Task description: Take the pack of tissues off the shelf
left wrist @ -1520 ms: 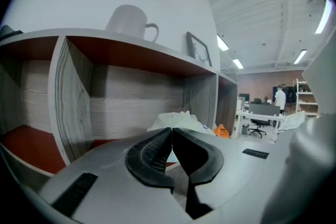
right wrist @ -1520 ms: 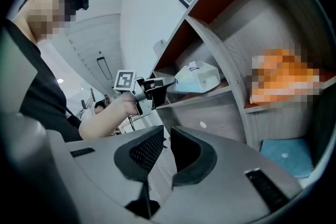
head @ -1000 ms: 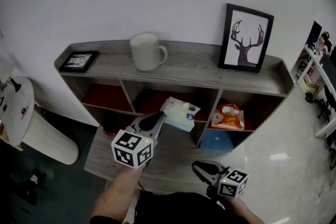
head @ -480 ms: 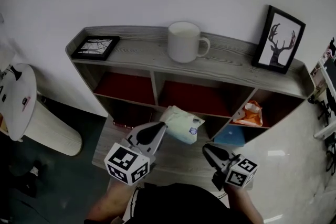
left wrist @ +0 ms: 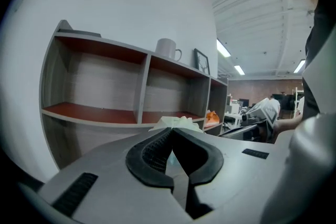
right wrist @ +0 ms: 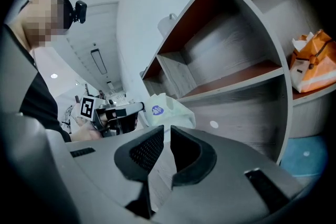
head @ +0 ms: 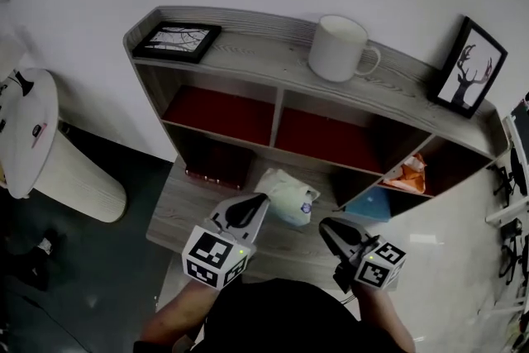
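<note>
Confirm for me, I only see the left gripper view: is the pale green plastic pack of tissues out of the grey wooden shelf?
Observer: Yes. The head view shows the pale green pack of tissues outside the red-floored compartments, over the lower grey ledge, pinched in the left gripper.
Operator: Is the right gripper carrying anything?
Observer: No. Its jaws are shut on nothing, just right of the pack.
Operator: What's under the orange bag?
Observer: A blue box, in the compartment below it.
</note>
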A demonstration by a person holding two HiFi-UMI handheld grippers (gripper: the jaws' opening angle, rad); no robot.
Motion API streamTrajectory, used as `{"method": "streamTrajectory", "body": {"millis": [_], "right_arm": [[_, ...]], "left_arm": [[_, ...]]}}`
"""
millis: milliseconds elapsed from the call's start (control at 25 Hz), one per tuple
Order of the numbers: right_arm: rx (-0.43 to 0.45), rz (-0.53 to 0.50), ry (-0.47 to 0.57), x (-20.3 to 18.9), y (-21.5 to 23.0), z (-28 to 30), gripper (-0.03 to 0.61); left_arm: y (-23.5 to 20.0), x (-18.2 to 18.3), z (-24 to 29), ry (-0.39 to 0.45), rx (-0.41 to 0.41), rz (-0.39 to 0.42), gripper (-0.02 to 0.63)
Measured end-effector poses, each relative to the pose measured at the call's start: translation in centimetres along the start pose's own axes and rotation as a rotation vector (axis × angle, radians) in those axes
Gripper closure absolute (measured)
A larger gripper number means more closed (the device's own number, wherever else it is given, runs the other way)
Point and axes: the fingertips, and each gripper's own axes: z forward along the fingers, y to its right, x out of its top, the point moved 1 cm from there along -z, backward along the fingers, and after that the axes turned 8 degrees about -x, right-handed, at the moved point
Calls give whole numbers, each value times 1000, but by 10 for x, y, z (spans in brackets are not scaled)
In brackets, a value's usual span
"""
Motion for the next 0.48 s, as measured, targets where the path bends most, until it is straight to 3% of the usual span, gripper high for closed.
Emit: {"method": "streamTrajectory", "body": {"millis": [480], "right_arm": [[-14, -2, -54, -20, -23, 16, 558]], "left_arm": [[-17, -66, -11, -69, 33, -62, 598]]}}
